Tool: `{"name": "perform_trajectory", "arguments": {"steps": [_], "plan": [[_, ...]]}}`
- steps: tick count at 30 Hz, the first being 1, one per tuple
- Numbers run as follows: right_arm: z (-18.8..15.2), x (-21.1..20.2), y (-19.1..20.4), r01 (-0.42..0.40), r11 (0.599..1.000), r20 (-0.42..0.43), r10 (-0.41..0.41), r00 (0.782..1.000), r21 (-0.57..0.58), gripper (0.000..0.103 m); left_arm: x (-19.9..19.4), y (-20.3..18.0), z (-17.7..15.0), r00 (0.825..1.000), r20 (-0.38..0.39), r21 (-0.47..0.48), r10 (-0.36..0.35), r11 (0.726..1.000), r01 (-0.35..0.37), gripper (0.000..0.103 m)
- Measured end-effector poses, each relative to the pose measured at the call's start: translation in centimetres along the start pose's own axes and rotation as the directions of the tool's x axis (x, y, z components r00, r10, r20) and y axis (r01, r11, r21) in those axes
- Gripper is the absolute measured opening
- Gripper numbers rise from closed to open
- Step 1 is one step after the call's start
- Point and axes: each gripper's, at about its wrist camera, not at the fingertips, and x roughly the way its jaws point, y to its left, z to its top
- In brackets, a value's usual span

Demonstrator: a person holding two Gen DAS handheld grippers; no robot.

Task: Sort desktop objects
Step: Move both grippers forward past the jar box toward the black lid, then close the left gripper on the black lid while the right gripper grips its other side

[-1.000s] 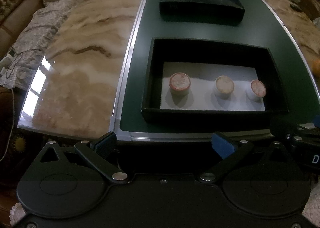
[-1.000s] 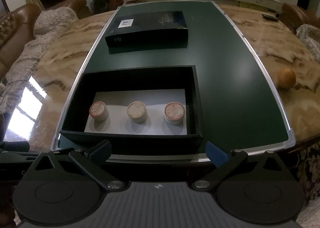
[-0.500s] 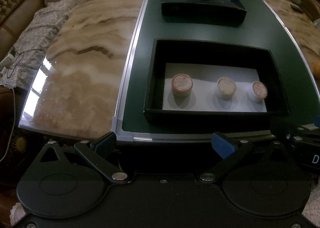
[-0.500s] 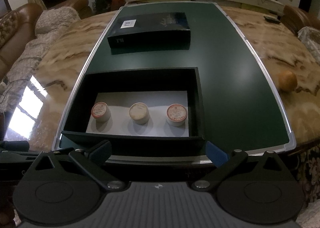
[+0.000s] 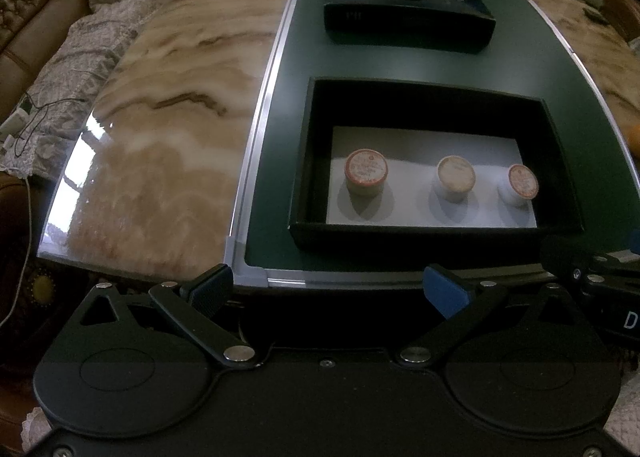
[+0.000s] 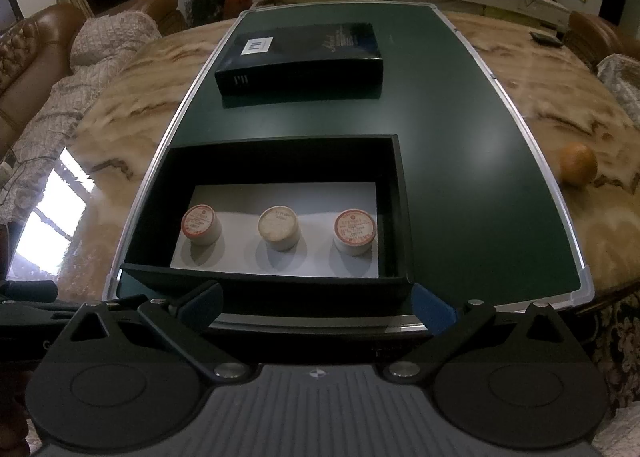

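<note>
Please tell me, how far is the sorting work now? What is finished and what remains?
Three small round containers already stand in a row inside the open black box. Nothing is in hand: the left gripper and right gripper are both open and empty, short of the box. The closed dark box lies behind on the green mat, possibly still to handle.

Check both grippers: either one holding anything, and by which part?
Nothing held. Left gripper and right gripper are both open and empty, short of the open black box.
</note>
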Motion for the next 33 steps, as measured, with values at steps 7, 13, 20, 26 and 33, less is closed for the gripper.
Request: {"name": "perform_trajectory", "arguments": {"steps": [7, 13, 20, 26, 33], "plan": [[0.1, 0.2, 0.0, 0.003, 1.000, -0.002, -0.003, 1.000, -0.001, 0.103, 0.2, 0.0, 0.2, 1.000, -0.002, 0.000, -0.002, 1.000, 0.002, 0.103], [0.1, 0.5, -0.2, 0.000, 1.000, -0.006, 0.000, 1.000, 0.000, 0.103, 0.5, -0.1, 0.4, 1.000, -0.008, 0.003, -0.002, 1.000, 0.002, 0.103], [0.5, 1.1, -0.6, -0.011, 1.000, -0.005, 0.011, 1.000, 0.004, 0.103, 0.9, -0.4, 0.6, 1.000, -0.012, 0.011, -0.001, 1.000, 0.001, 0.103], [1.2, 1.9, -1.3, -0.029, 1.000, 0.002, 0.029, 1.000, 0.007, 0.103, 1.7, -0.5, 1.3, 1.000, -0.007, 0.024, 0.006, 1.000, -0.005, 0.103], [2.6, 3.0, -2.0, -0.049, 0.999, 0.011, 0.049, 0.999, -0.005, 0.103, 3.0, -0.3, 3.3, 1.000, 0.009, 0.024, -0.001, 1.000, 0.001, 0.103]]}}
